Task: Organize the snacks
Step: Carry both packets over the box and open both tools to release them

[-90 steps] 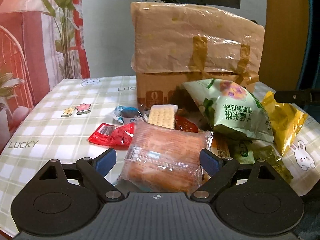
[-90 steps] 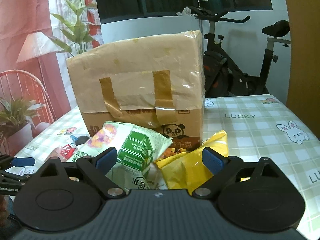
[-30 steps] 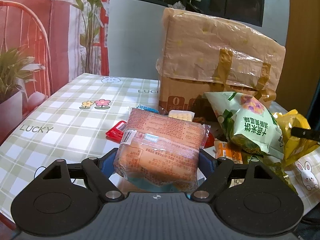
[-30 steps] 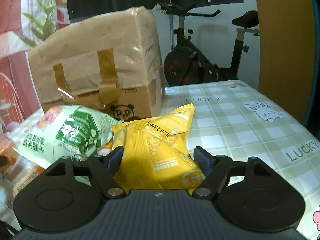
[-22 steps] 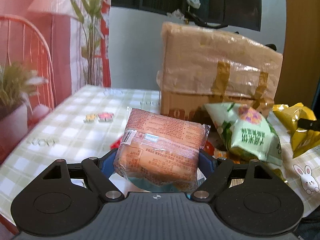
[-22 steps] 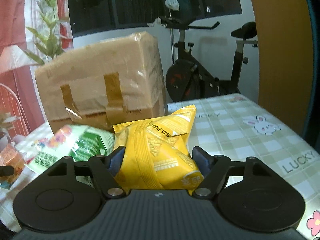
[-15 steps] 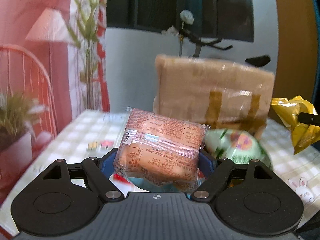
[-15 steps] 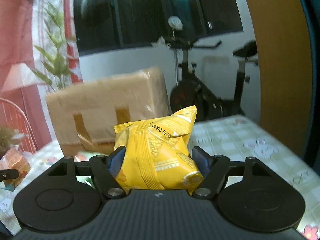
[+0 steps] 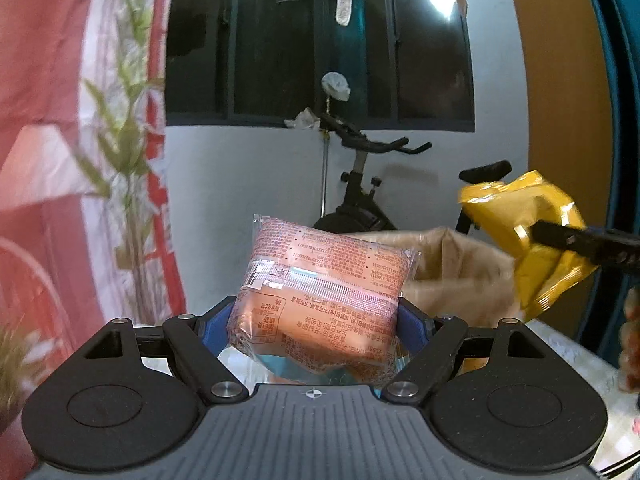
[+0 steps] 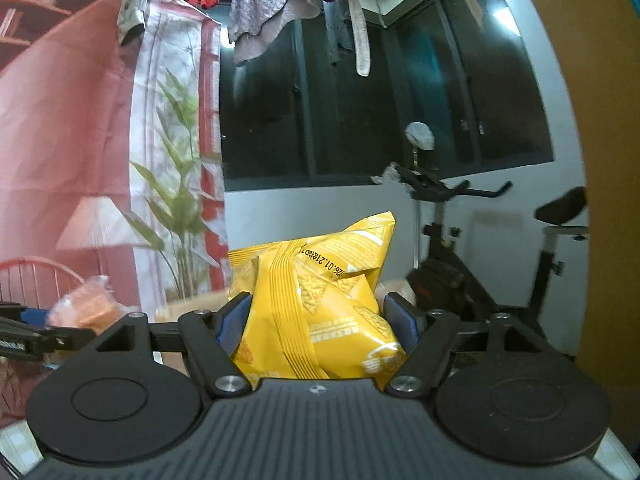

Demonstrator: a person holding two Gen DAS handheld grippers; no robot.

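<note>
Left wrist view: left gripper (image 9: 318, 320) clamps orange packet (image 9: 324, 300), long axis tilted upward above cardboard box (image 9: 452, 268); right gripper (image 10: 316, 322) clamps upright yellow bag (image 10: 316, 300).

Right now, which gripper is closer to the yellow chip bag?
Right. The right gripper is clamped on the yellow chip bag; the left gripper is off to its side, holding the orange packet.

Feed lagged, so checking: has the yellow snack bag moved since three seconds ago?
Yes. The yellow snack bag, then lying beside the cardboard box, is now lifted above it in the right gripper.
</note>
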